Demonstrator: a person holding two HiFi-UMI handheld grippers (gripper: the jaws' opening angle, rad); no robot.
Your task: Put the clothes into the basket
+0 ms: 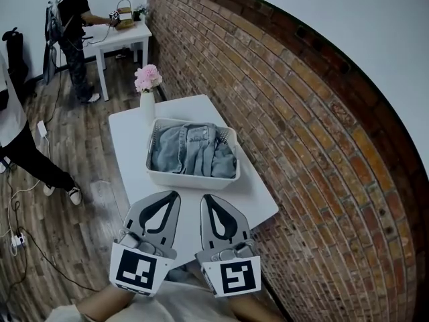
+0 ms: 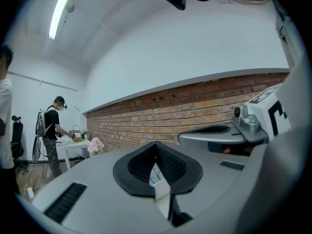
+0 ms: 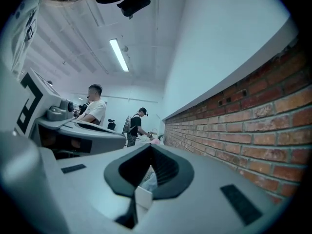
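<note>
Clothes (image 1: 191, 154) lie in the basket (image 1: 193, 178), twelve o'clock of the left gripper (image 1: 169, 203) and right gripper (image 1: 209, 205), both clamped shut, empty.

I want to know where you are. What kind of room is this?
Probably a test room, not a home: a brick wall, a wood floor with cables, and a person with a backpack working at the far table.
</note>
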